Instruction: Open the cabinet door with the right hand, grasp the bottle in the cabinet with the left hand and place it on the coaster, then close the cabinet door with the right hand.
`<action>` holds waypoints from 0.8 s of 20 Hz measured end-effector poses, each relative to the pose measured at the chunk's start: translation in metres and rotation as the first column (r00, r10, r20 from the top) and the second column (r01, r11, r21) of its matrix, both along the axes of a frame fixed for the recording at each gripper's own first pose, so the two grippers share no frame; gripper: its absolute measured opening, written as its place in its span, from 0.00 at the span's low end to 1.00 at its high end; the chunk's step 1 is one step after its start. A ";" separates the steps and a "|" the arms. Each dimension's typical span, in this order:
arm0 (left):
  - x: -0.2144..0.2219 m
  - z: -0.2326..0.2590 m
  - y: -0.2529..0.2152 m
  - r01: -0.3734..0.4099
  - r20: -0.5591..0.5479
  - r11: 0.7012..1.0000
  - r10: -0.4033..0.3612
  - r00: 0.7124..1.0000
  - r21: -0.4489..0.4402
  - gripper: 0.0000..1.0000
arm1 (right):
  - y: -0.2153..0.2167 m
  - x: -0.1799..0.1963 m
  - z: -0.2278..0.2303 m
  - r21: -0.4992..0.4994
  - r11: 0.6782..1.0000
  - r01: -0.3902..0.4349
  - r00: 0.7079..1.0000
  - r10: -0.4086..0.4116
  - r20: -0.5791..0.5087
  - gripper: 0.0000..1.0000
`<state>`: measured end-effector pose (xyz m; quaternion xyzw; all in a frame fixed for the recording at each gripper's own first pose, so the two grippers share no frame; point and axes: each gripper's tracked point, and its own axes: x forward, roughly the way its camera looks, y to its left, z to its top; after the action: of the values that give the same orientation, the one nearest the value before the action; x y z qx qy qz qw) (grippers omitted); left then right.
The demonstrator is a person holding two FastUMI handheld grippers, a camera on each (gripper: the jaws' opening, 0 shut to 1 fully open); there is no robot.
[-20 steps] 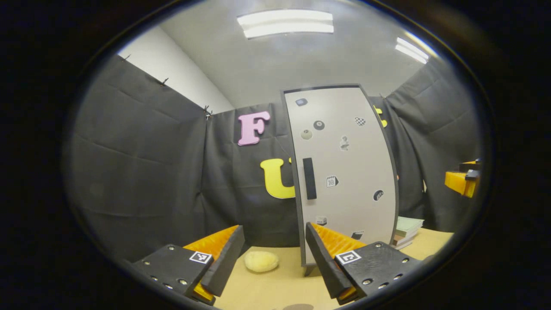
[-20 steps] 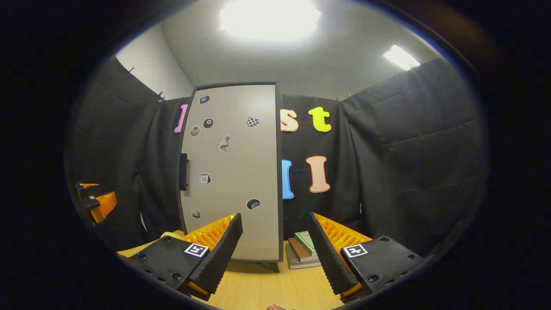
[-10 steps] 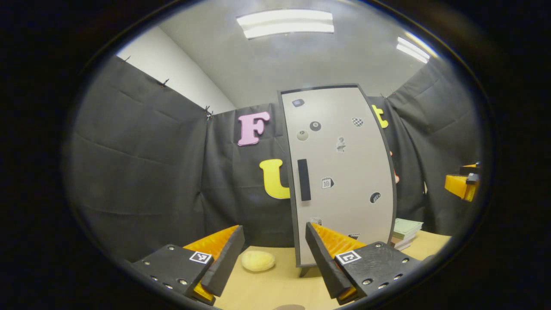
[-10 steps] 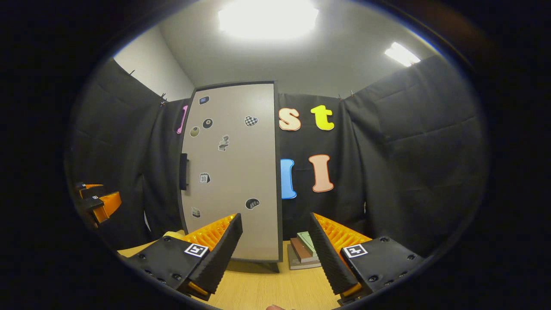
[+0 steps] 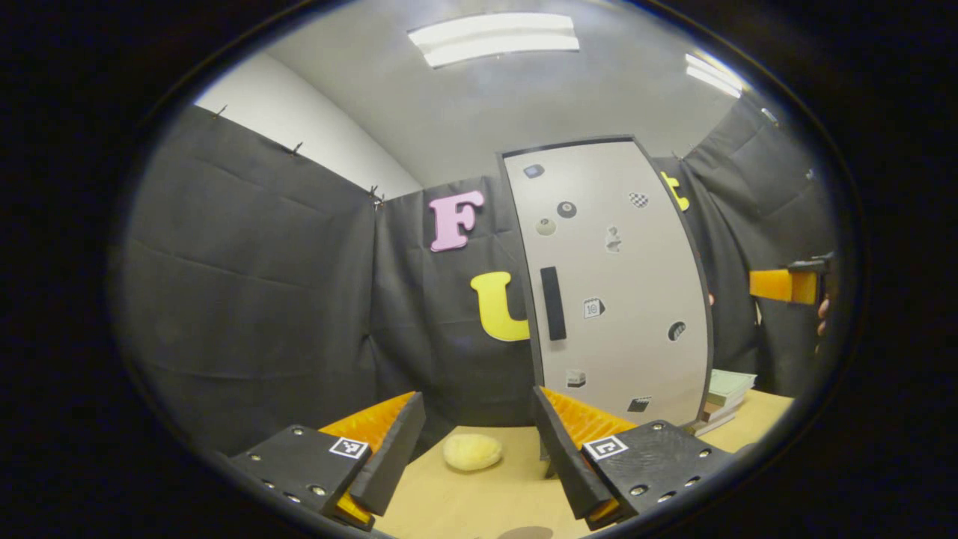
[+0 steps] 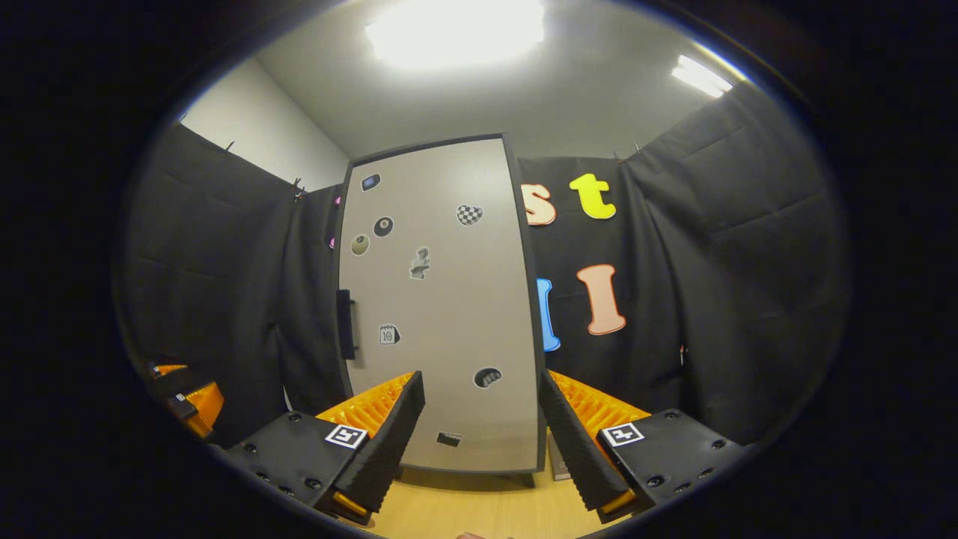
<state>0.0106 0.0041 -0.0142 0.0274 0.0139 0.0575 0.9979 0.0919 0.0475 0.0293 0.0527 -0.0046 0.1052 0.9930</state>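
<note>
Right up front in both views, the left gripper (image 5: 477, 449) and right gripper (image 6: 481, 442) have their fingers spread wide, gripping nothing. Past them on the desk (image 5: 494, 498) there's a yellow sponge-looking lump (image 5: 471, 452), then the cabinet (image 6: 441, 299), which stands tall and upright, door facing us and shut, so the bottle's hidden inside. The handle (image 6: 345, 324) is a vertical bar near the door's left edge. I'd worry about the right fingers missing that slim bar, or a hard yank rocking the cabinet.
</note>
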 end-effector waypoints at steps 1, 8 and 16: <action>0.001 -0.002 0.011 -0.009 -0.001 1.000 0.009 1.000 -0.006 0.88 | 0.016 0.010 0.008 0.001 1.000 -0.019 1.000 0.019 0.011 0.98; 0.003 -0.029 0.113 -0.141 -0.036 0.990 0.140 0.989 -0.012 0.88 | 0.130 0.061 0.039 0.001 0.990 -0.144 0.989 0.143 0.043 0.98; -0.007 -0.061 0.205 -0.253 -0.078 0.967 0.251 0.965 -0.015 0.86 | 0.219 0.110 0.036 -0.020 0.983 -0.182 0.983 0.182 0.018 0.98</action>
<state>0.0032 0.2090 -0.0750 0.0153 0.0558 0.1827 0.9815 0.2020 0.2667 0.0653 0.0428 -0.0085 0.1959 0.9796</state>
